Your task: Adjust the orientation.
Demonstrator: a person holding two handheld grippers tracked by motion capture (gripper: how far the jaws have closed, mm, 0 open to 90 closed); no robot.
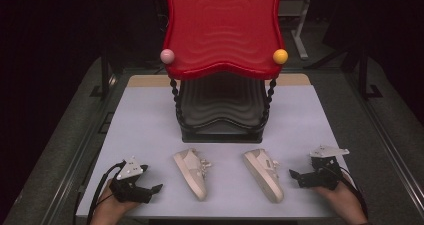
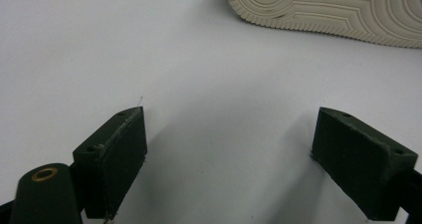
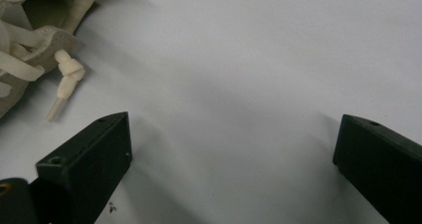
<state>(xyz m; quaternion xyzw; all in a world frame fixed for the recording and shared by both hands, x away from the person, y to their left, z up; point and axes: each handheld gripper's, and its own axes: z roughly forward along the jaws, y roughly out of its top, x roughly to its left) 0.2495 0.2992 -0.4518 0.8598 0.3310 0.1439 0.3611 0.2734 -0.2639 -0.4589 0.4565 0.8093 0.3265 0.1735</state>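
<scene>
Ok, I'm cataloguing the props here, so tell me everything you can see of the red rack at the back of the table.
The red rack is a two-tier stand of glossy, plastic-looking shelves. The top shelf is red with a wavy outline and rippled concentric ridges. Below it sits a black shelf of the same shape, joined by black beaded posts. A pink ball and a yellow ball cap the front corners. It stands upright at the back centre of the white table; both shelves look empty.

Two shoes lie side by side on the near part of the table (image 1: pixel 150 120), left shoe (image 1: pixel 191 173) and right shoe (image 1: pixel 263 174). Behind them stands a rack (image 1: pixel 222 60). A gripper sits outside each shoe: left gripper (image 1: pixel 150 191), right gripper (image 1: pixel 296 175).
</scene>
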